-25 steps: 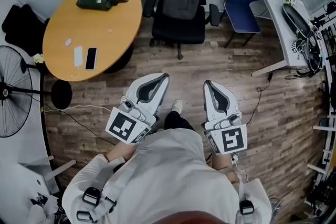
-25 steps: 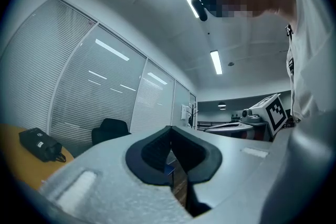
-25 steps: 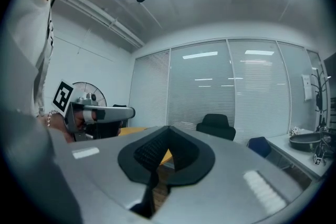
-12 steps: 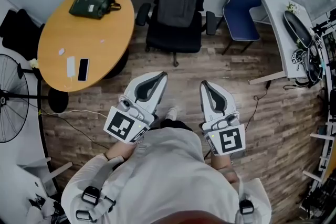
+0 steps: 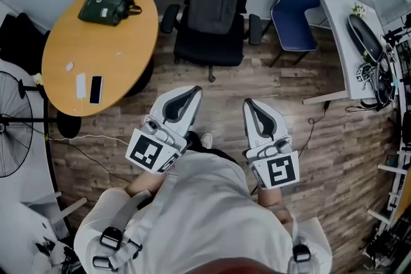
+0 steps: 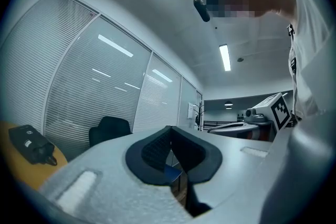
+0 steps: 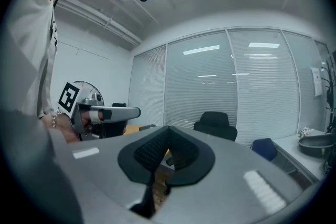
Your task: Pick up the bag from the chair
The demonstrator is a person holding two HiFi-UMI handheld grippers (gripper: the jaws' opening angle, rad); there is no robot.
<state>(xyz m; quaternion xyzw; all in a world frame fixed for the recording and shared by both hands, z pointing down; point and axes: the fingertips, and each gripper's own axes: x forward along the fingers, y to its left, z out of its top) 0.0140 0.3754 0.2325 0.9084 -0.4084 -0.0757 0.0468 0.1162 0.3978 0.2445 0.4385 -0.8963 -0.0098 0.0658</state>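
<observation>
On the black chair [image 5: 209, 49] sits one grey bag [image 5: 215, 2].

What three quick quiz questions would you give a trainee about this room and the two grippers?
1. True or false: the grey backpack rests on the black office chair.
2. What lies on the round table? A, a laptop; B, a green bag; C, a kettle.
3. Fill in: the jaws of the left gripper and the right gripper are ____, with nothing between them.
Key: 1 true; 2 B; 3 shut.
</observation>
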